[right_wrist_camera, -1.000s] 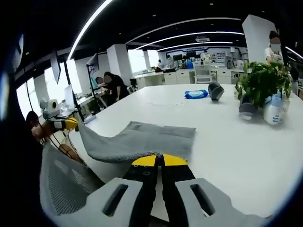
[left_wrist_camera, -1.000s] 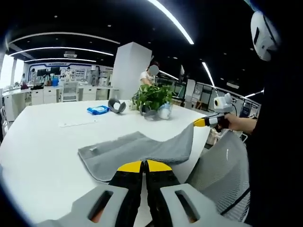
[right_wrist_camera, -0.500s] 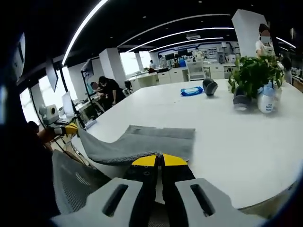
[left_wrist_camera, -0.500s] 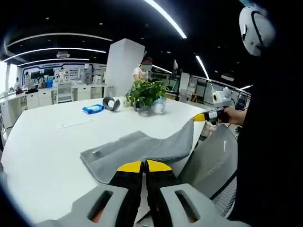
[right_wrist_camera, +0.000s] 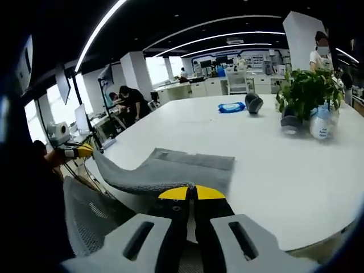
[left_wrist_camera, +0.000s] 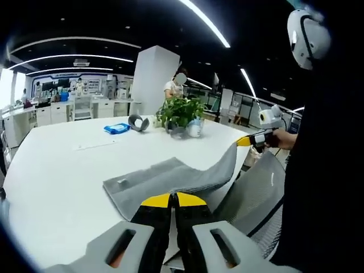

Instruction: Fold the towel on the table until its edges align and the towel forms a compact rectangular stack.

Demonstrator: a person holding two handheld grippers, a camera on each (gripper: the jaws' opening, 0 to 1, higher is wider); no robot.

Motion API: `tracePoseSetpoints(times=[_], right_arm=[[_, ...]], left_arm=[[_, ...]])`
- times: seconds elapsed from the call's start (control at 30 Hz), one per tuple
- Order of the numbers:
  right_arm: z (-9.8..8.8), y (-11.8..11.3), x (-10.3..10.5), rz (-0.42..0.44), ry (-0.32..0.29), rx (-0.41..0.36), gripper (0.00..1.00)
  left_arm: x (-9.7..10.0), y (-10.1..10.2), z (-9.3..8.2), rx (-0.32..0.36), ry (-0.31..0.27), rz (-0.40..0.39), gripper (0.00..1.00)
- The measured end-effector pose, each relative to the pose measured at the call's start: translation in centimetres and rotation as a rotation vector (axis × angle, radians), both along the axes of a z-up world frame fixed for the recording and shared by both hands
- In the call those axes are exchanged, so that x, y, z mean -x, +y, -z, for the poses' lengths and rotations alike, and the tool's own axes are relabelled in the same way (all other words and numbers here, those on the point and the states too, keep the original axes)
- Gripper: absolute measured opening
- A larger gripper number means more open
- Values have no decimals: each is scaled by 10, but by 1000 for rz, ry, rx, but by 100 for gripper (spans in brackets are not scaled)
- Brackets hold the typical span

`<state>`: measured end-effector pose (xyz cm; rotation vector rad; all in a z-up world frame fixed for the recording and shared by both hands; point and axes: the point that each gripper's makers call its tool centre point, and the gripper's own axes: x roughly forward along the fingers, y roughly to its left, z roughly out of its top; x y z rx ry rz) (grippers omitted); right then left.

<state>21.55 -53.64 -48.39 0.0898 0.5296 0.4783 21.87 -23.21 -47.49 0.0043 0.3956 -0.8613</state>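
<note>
— So, where is the grey woven towel [left_wrist_camera: 170, 179] sitting right now?

— It is lying mostly flat on the white tabletop [left_wrist_camera: 51, 170], near the edge closest to the person, with its two near corners lifted off the surface and stretched out toward the grey mesh chair [left_wrist_camera: 256, 199]. A potted green plant [left_wrist_camera: 181, 112], a blue packet [left_wrist_camera: 118, 128] and a grey curved object [left_wrist_camera: 139, 122] are standing well apart from it, farther across the tabletop.

— How is it going to handle, do you reckon?

— Softly, I'd say. It is sagging in a curve between the corner that's held up and the part resting on the tabletop, so it looks light and limp, with no stiffness to help. Corners seem the right places to take hold; anywhere else and it would likely bunch.

— And the claws?

— The left claw [left_wrist_camera: 173, 199] is showing its yellow tips pressed together at the bottom of its own view, and in the right gripper view [right_wrist_camera: 84, 151] it is pinching one lifted corner of the towel. The right claw [right_wrist_camera: 191, 193] is likewise closed tip to tip, and from the left gripper view [left_wrist_camera: 244, 141] it is clamping the other raised corner.

— So both corners are in hand?

— It looks that way, ready to be carried over the far edge.
</note>
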Motion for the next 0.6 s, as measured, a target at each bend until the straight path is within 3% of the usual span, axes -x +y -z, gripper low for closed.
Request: tracePoseSetpoints(times=[0.3,0.6], right_arm=[[11,-8,-14,-5,19,61,0],[15,-8,-32,-9,22,67,0]], left_arm=[[-7,3,7,-1,22,-26,2],[-16,7,12,-15,37,-49,2]])
